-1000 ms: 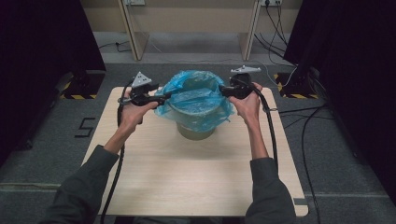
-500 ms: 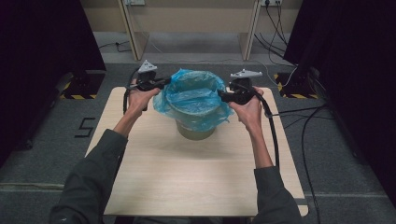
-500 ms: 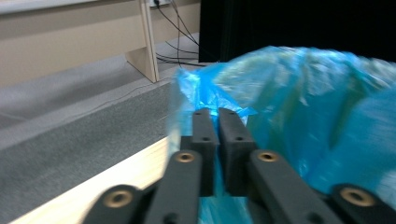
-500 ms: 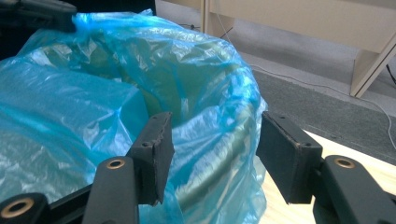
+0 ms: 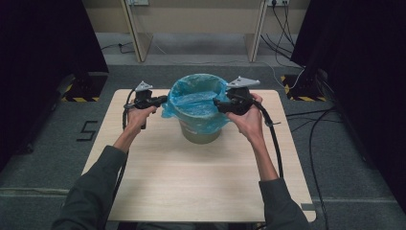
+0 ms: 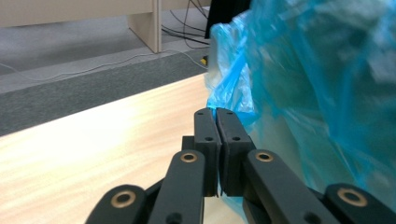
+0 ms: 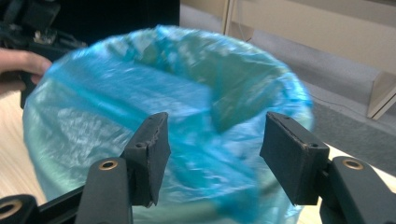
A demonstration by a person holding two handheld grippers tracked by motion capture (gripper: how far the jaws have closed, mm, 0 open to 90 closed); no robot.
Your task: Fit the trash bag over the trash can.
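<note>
A beige bucket (image 5: 201, 135) lined with a blue plastic bag (image 5: 196, 98) stands mid-table. My left gripper (image 5: 164, 99) sits at the bucket's left side, its jaws shut (image 6: 215, 112) on the bag's hanging edge (image 6: 229, 93). My right gripper (image 5: 216, 103) is at the right rim, and its jaws (image 7: 215, 126) have just been opening. They stand apart over the bag (image 7: 140, 93), which lies beyond them without touching the pads. In the right gripper view the other hand and left gripper (image 7: 28, 32) show past the bag.
The light wooden table (image 5: 191, 177) reaches well in front of the bucket. On the grey floor behind are desk legs (image 5: 134, 28), cables (image 5: 316, 124) and striped bases (image 5: 79, 91). Dark curtains flank both sides.
The left gripper dropped from the far-left rim to the bucket's left side and closed on the bag's edge. The right gripper shifted slightly nearer along the right rim.
</note>
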